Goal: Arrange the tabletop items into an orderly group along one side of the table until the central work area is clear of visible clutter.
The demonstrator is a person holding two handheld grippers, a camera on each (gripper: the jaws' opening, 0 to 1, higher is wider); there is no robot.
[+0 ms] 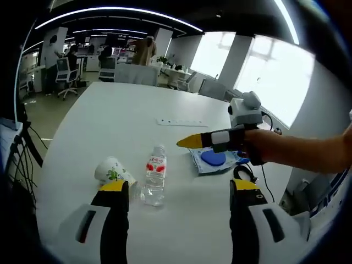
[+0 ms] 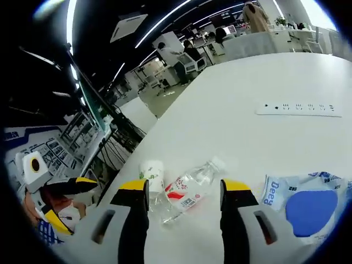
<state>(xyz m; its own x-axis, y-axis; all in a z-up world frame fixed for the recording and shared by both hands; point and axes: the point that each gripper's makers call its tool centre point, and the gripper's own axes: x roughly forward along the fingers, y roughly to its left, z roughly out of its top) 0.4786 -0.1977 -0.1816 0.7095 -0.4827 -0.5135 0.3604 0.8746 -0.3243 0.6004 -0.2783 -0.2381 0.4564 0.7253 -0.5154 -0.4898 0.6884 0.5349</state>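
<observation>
On the white table (image 1: 110, 115) a clear water bottle (image 1: 155, 176) with a red label lies on its side. A white paper cup (image 1: 113, 170) lies tipped over next to it. A blue packet (image 1: 213, 159) rests to their right. My left gripper (image 1: 180, 187) is open just short of the bottle and cup, holding nothing. A hand holds my right gripper (image 1: 190, 142) above the blue packet. In the right gripper view, my right gripper (image 2: 185, 190) is open and empty, facing the bottle (image 2: 190, 187) and cup (image 2: 152, 171). The packet (image 2: 300, 203) lies to the right, and my left gripper (image 2: 69, 203) shows at the far left.
A white power strip (image 1: 181, 122) lies farther along the table, also visible as the power strip (image 2: 300, 108) in the right gripper view. A black cable (image 1: 245, 173) curls near the packet by the table's right edge. Office chairs, desks and people stand beyond the far end.
</observation>
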